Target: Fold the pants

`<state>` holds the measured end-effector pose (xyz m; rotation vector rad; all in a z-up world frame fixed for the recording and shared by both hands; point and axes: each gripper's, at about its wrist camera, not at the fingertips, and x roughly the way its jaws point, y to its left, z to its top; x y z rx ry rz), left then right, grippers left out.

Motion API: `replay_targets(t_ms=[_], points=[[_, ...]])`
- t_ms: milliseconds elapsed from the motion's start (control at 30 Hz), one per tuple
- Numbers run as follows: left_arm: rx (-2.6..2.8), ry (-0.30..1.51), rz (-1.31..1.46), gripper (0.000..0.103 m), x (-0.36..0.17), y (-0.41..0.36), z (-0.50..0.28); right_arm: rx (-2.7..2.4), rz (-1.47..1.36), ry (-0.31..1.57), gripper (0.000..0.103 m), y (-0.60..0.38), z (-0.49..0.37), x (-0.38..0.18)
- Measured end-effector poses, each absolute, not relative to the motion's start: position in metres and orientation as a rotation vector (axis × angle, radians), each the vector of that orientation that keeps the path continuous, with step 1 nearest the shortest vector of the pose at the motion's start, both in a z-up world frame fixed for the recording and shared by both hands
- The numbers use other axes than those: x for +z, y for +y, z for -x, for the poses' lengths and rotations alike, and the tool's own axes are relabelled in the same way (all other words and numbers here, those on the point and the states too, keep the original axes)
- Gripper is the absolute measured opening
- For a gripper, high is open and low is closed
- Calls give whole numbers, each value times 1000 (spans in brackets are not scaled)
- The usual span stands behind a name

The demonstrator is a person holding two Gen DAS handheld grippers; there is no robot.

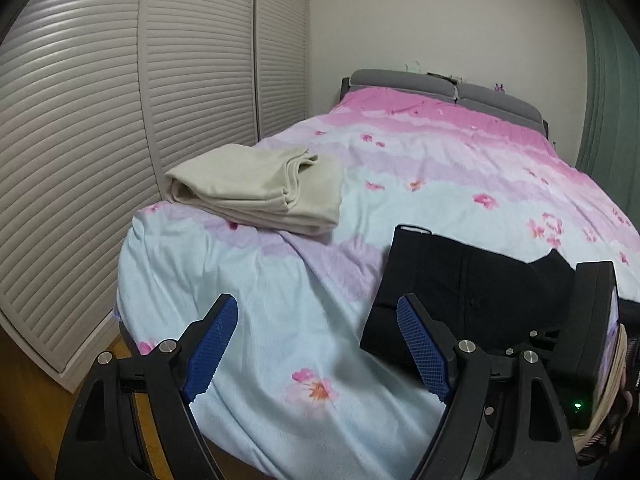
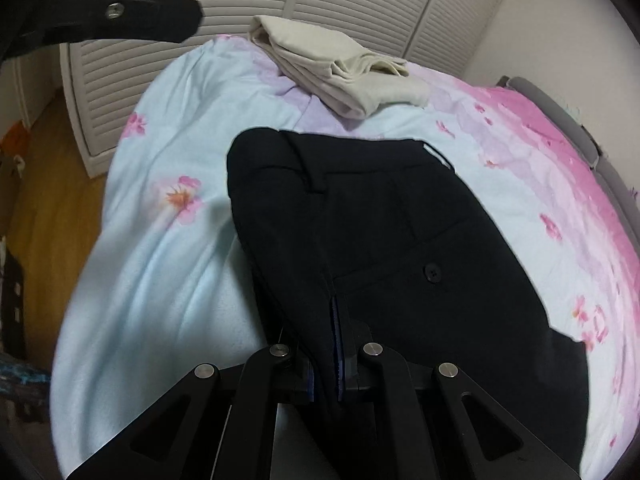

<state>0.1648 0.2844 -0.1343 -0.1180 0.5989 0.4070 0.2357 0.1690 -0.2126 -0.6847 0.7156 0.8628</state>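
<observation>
On the left, my left gripper (image 1: 316,344) hangs with its jaws wide apart over bare duvet (image 1: 280,300), gripping nothing, with the black pants (image 2: 400,240) just to its right. Beyond it sits a folded beige cloth (image 1: 256,188), well apart. My right gripper (image 2: 334,344) is clamped on a raised fold of the pants near their near edge. Only one pinch holds the layers; if I pull now I judge they may slide apart, dragging the pile askew or bunching the duvet beneath.
</observation>
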Motion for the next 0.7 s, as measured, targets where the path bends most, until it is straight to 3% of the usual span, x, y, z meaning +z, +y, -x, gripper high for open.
replay_targets(t_ms=[200, 267, 333, 700], points=[[390, 621, 105, 82, -143, 276, -171, 850, 573, 708, 13, 161, -240, -216], [382, 618, 105, 82, -142, 272, -171, 839, 541, 699, 25, 153, -238, -210], [372, 613, 104, 82, -140, 265, -171, 822, 484, 680, 45, 136, -234, -200], [174, 574, 72, 82, -122, 162, -206, 495, 0, 691, 55, -77, -241, -141]])
